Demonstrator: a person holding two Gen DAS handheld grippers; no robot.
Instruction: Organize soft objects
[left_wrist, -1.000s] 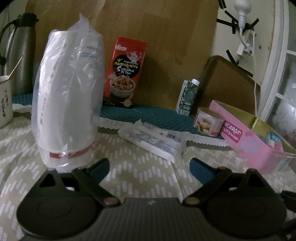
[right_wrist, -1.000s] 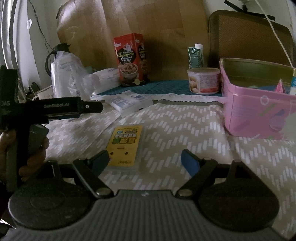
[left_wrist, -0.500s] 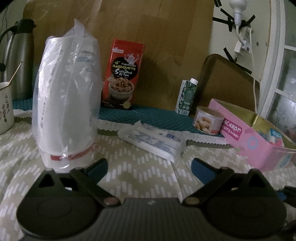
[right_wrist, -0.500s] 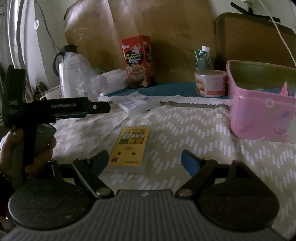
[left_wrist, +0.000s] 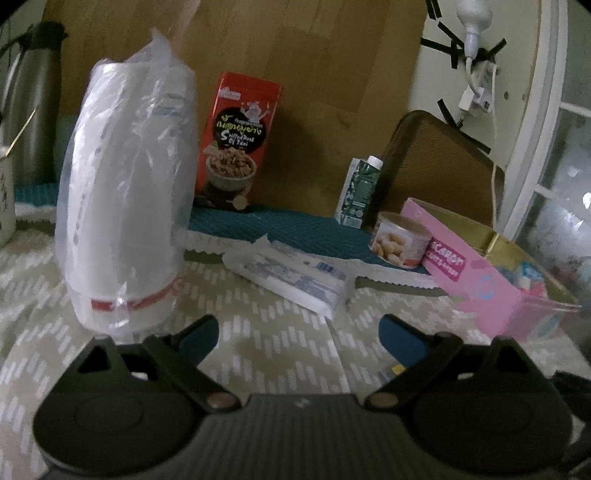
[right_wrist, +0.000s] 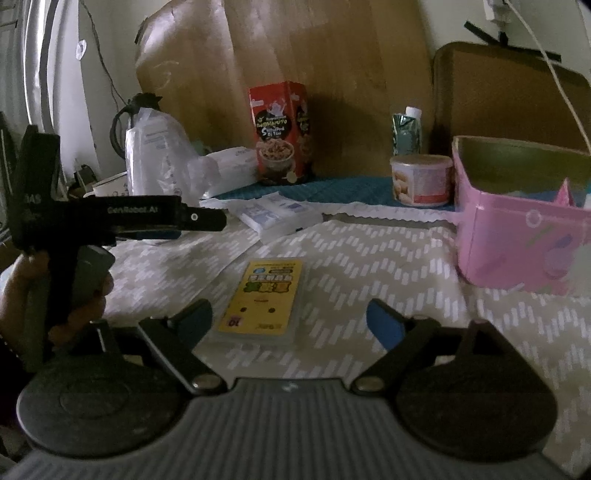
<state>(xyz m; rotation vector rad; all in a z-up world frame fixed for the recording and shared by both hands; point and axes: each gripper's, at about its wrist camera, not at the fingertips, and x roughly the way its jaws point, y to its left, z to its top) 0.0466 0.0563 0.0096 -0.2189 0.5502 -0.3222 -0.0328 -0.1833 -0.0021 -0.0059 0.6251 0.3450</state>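
Here yellow tissue pack (right_wrist: 264, 295) lies flat just ahead of wide-spread right gripper (right_wrist: 290, 319).

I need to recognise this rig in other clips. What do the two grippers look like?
Both match: black linkage arms on round black pivot discs, blue fingertip pads, a ribbed grey body. The left gripper, seen side-on from the right gripper, is a black pistol-grip tool with white lettering.

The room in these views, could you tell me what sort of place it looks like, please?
Probably a home table: a chevron tablecloth, food such as a red snack box and a small can, and a thermos jug by the wall.
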